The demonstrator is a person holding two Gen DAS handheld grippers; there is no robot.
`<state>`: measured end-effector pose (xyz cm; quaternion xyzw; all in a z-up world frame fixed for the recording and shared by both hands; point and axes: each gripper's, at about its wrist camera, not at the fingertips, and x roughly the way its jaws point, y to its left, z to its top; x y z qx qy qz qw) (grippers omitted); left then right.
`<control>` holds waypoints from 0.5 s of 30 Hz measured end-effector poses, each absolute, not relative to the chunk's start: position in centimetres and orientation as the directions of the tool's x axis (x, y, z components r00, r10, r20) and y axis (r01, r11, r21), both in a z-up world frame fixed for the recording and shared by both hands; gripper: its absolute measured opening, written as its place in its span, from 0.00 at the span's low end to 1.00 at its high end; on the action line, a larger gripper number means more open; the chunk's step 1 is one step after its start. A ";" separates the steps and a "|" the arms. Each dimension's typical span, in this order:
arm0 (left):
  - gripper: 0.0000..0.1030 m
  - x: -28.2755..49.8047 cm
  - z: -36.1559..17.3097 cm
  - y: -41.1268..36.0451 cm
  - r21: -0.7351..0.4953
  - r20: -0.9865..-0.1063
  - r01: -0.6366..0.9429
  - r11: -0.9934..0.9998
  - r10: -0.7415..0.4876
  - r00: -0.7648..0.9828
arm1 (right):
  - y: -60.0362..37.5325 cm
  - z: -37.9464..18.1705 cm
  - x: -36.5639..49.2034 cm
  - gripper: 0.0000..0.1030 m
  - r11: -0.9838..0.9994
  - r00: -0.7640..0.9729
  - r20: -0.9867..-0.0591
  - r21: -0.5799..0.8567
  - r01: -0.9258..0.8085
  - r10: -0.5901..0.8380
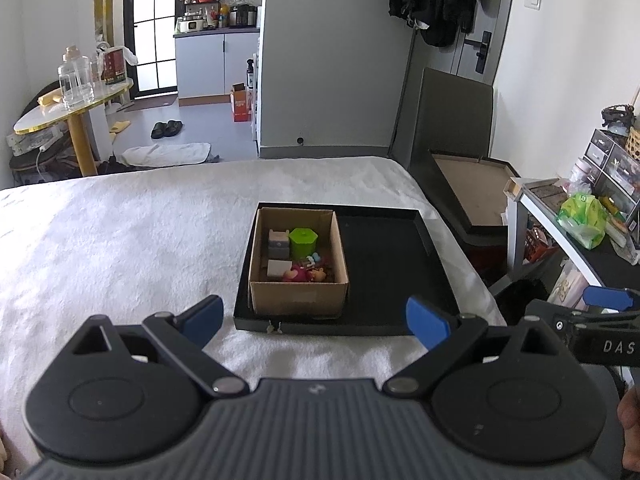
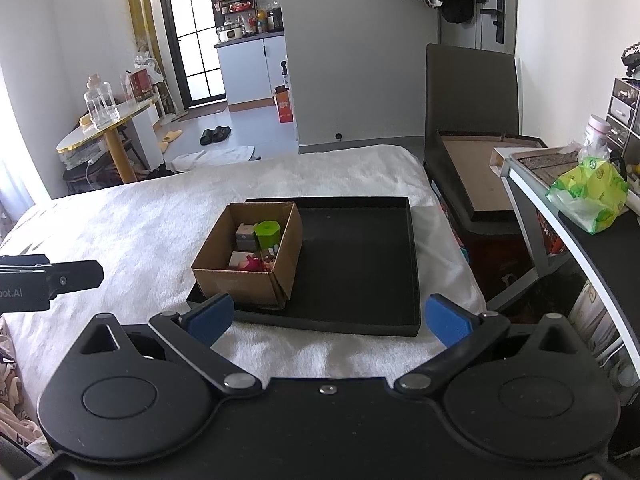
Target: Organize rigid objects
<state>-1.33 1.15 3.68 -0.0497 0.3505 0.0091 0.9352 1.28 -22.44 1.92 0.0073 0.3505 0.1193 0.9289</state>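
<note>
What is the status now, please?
Left claw open, empty. Right claw open, empty. Small items in cardboard box, left side of black tray. Nothing blocking.

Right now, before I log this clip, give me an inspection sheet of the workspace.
Surface: white fleecy blanket on a bed.
Job's things: cardboard box in the left part of a black tray; inside it a green container, grey blocks and small toys.
Clutter: nothing seen on the blanket.
Grippers: left gripper and right gripper open, holding nothing, short of the tray.
Cables: nothing seen on the bed.
Surroundings: round table, side shelf with green bag.
</note>
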 end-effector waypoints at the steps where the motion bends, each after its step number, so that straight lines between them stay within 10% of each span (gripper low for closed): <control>1: 0.95 -1.4 3.7 1.1 -0.086 -0.654 -0.051 0.995 -0.018 0.756 | -22.4 1.9 1.3 1.00 0.971 0.726 -0.649 0.097 -0.217 0.227; 15: 0.95 -1.4 4.0 0.7 -0.077 -0.641 -0.036 0.996 -0.021 0.767 | -22.7 2.0 1.2 1.00 0.972 0.739 -0.635 0.101 -0.211 0.226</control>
